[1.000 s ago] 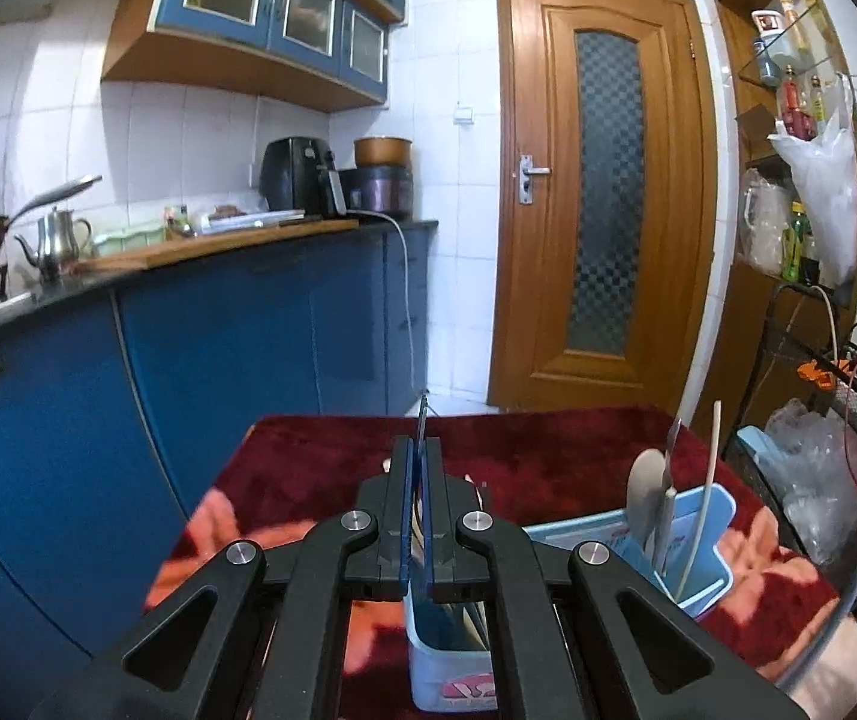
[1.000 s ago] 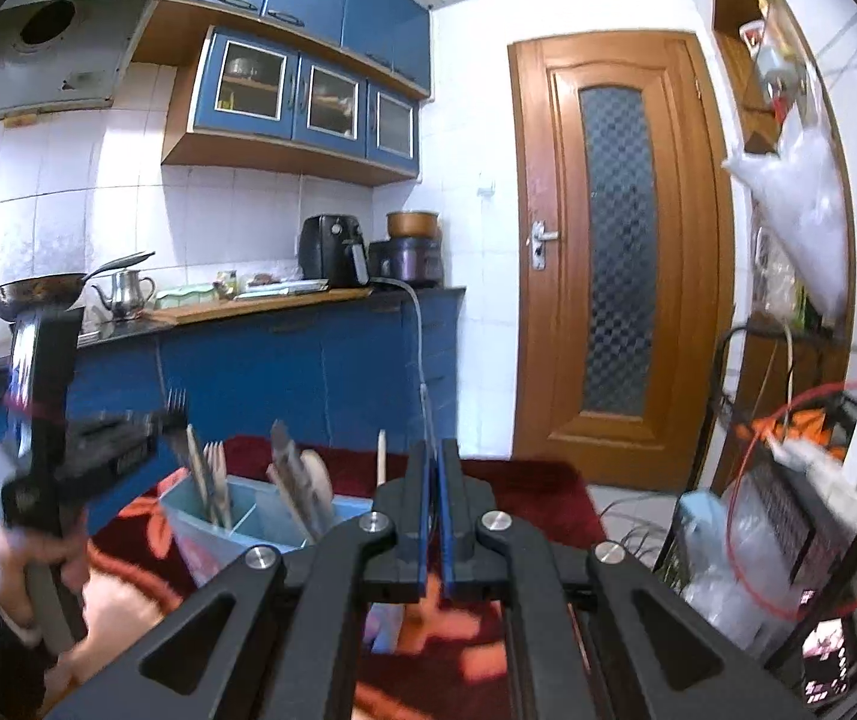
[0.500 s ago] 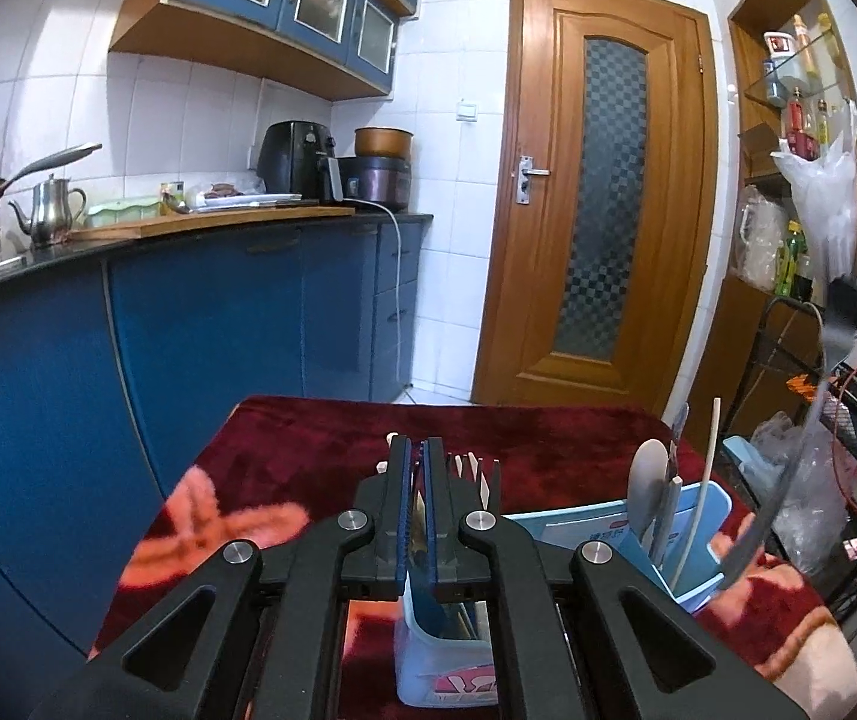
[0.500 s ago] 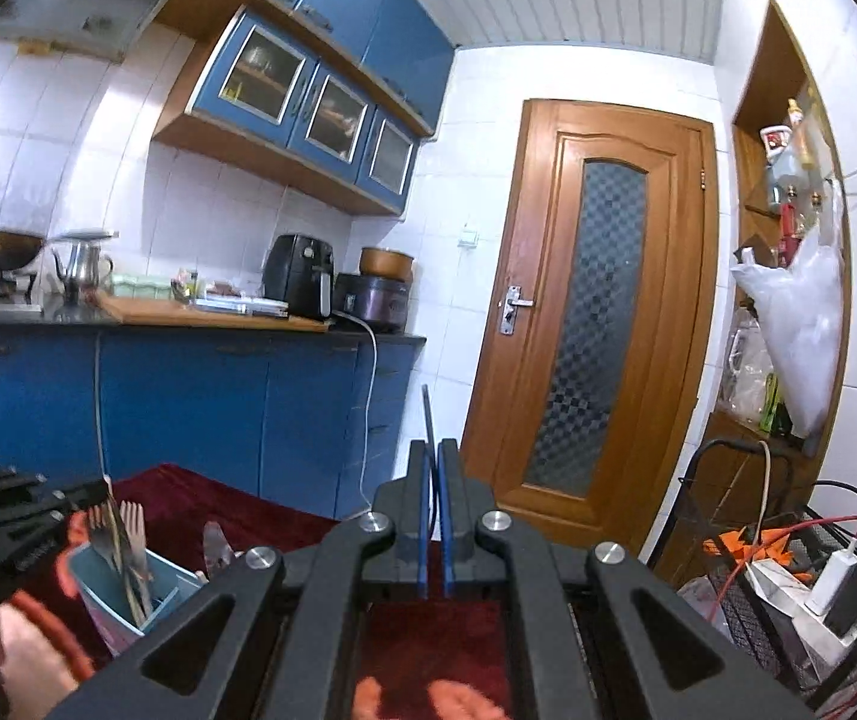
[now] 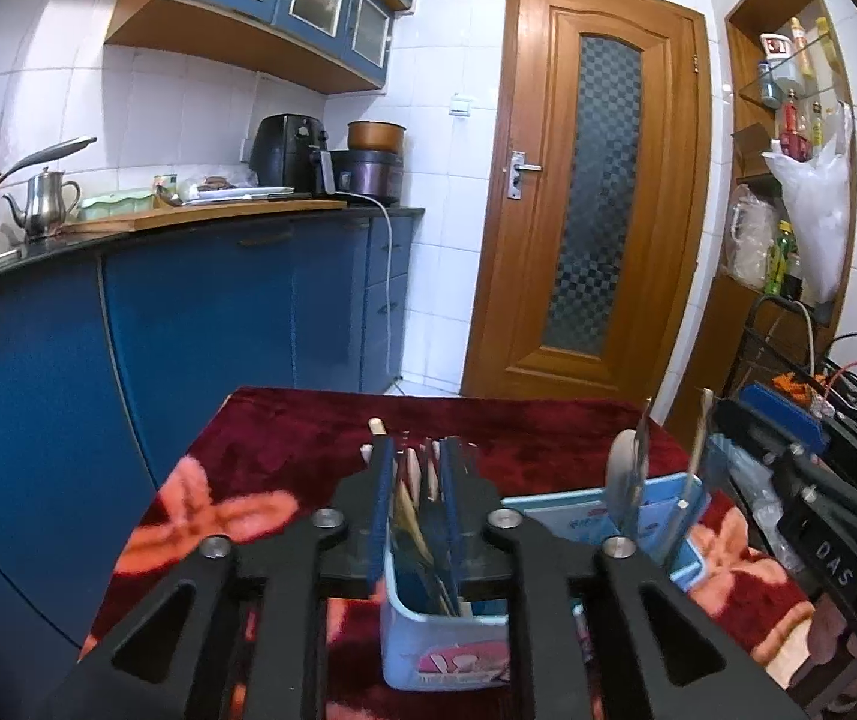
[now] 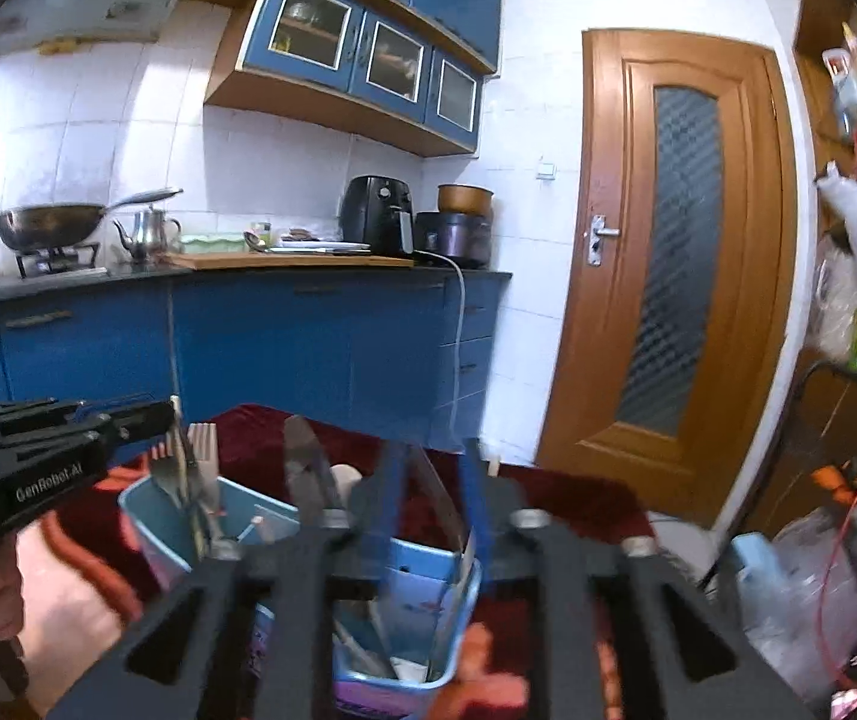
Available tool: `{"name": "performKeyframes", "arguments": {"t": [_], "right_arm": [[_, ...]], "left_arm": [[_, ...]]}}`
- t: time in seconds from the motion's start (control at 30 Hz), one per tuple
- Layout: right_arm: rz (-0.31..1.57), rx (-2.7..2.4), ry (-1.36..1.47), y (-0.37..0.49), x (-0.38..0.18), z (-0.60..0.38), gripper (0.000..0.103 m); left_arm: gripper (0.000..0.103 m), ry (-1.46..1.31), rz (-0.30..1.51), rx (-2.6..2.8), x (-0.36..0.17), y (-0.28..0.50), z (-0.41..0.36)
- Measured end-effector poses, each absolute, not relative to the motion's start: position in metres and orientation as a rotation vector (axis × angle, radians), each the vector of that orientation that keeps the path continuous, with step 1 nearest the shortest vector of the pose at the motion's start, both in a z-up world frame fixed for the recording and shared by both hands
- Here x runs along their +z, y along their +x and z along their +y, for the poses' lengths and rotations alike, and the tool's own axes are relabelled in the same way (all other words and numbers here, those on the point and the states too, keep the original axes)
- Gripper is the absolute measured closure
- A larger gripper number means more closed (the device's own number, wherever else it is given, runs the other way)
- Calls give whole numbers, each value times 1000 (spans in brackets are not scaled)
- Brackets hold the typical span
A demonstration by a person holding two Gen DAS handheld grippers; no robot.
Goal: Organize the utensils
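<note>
A light blue divided utensil holder [image 5: 446, 642] stands on a red flowered cloth [image 5: 284, 450]. My left gripper [image 5: 419, 468] is open right above its left compartment, where forks and chopsticks [image 5: 422, 471] stand between the fingers. A spoon and knife [image 5: 629, 468] stand in its right compartment. In the right wrist view my right gripper [image 6: 431, 480] is open over the holder's right compartment [image 6: 422, 618], with a knife blade [image 6: 440, 498] standing between the fingers. The left gripper [image 6: 56, 456] shows there over the forks [image 6: 188, 468].
Blue kitchen cabinets [image 5: 188, 324] with a worktop run along the left. A wooden door [image 5: 590, 192] stands behind the table. A shelf, bags and cables [image 5: 800, 252] crowd the right side. The right gripper's body [image 5: 812, 474] sits at the right of the left wrist view.
Both grippers have opened. The left let go of a utensil into the left compartment. The right came down over the right compartment and released the knife.
</note>
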State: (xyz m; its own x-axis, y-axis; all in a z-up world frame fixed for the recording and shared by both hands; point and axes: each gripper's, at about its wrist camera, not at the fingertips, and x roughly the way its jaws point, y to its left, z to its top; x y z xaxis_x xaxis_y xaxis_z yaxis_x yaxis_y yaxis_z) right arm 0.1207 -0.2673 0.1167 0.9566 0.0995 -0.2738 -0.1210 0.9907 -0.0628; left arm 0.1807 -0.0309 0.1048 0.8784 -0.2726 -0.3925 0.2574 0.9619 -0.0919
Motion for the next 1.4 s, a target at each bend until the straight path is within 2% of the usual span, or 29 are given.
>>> {"name": "performKeyframes", "arguments": {"t": [0.07,0.13,0.6,0.93,1.13,1.27,1.4], "right_arm": [[256,126,-48,115,119,-271,56],[246,123,-36,108,122,-272,55],[205,175,30,30,143,-261,55],[230,197,96,-20,134,-256,54],[252,184,109,-42,110,-252,49],[251,167,112,-52,93,-251,44],[235,137,90,-60,75,-249,37]], "left_arm": [[73,-21,408,-283,107,172,-33],[71,-3,390,-283,111,162,-35],[71,-5,341,-275,143,89,-17],[69,-23,345,-250,139,38,0],[58,-29,355,-220,118,18,8],[41,-26,347,-187,99,7,9],[34,-11,336,-146,78,0,7]]}}
